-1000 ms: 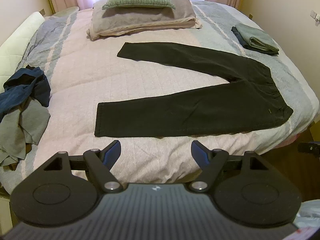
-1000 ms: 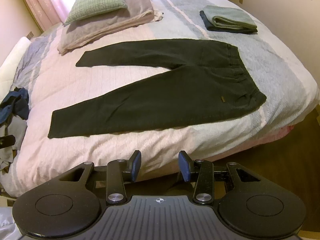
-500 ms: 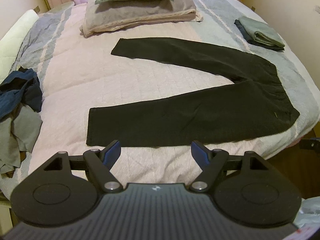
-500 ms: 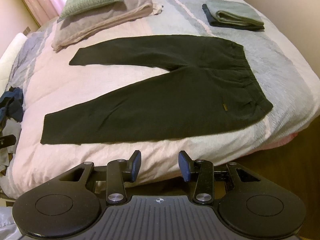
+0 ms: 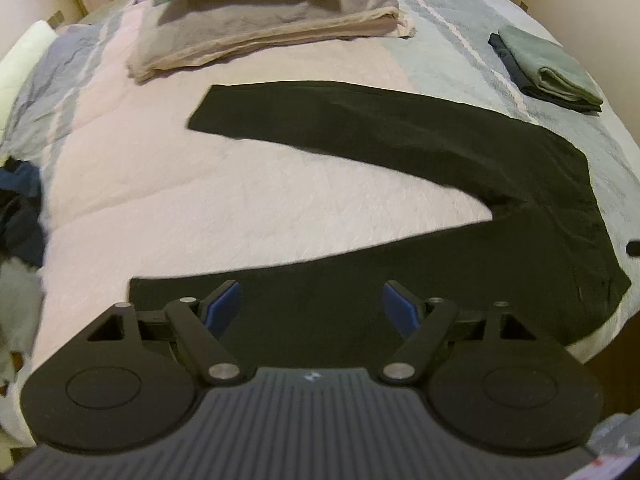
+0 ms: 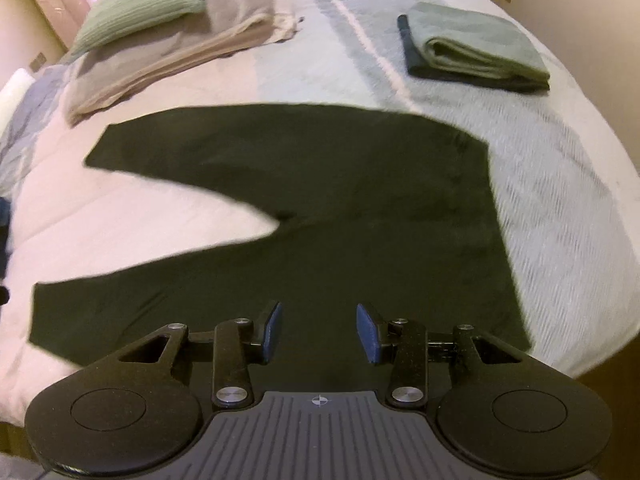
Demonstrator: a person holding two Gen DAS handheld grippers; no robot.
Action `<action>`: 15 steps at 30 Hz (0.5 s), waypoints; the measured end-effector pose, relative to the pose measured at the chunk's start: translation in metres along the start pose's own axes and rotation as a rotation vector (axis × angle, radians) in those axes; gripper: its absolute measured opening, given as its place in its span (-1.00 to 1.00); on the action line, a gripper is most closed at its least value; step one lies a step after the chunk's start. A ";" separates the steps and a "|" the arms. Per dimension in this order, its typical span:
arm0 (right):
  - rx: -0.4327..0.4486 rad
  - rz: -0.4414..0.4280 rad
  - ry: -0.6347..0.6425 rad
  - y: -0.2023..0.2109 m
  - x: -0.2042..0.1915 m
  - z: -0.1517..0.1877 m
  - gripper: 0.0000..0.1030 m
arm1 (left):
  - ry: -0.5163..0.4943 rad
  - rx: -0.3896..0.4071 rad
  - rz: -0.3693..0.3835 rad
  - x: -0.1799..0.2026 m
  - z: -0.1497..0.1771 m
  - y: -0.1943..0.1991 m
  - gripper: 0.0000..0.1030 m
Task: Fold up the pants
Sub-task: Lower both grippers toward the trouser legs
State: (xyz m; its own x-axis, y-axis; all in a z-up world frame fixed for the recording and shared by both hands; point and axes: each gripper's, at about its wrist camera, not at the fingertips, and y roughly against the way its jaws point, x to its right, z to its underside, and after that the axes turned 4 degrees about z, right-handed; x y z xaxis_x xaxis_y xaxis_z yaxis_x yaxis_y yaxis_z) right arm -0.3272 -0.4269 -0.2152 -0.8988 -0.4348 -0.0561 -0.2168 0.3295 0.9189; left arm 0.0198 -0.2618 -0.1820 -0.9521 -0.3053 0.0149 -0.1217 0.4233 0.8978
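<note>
Dark pants point(image 5: 400, 152) lie flat on the bed, legs spread in a V that points left, waistband at the right. My left gripper point(image 5: 312, 300) is open, hovering over the near leg close to its hem. In the right wrist view the same pants point(image 6: 340, 200) fill the middle, and my right gripper point(image 6: 319, 328) is open above the near leg toward the waist side. Nothing is between either pair of blue pads. Whether the fingers touch the cloth cannot be told.
A quilted pink and grey bedspread point(image 5: 200, 200) covers the bed. Folded grey bedding with a green cushion point(image 5: 256, 12) lies at the head. A folded green and dark garment stack point(image 6: 472, 52) sits at the far right. Loose clothes point(image 5: 20, 220) are heaped at the left edge.
Both grippers have moved forward and down toward the bed, from past its near edge to over the pants' near leg. Both stayed open.
</note>
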 end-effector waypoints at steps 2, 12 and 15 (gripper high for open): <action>0.001 0.007 0.007 -0.018 0.018 -0.019 -0.25 | -0.005 -0.001 0.011 0.008 -0.014 -0.023 0.46; -0.002 -0.052 0.087 -0.133 0.082 -0.103 -0.25 | -0.138 0.004 0.128 0.045 -0.091 -0.157 0.44; 0.023 -0.103 0.133 -0.170 0.095 -0.137 -0.25 | -0.218 0.038 0.197 0.054 -0.133 -0.204 0.36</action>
State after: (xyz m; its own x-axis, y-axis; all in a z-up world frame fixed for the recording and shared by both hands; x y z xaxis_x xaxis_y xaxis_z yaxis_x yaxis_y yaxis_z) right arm -0.3232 -0.6390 -0.3230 -0.8132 -0.5740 -0.0961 -0.3154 0.2959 0.9016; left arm 0.0311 -0.4783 -0.3054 -0.9958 -0.0249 0.0885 0.0650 0.4894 0.8696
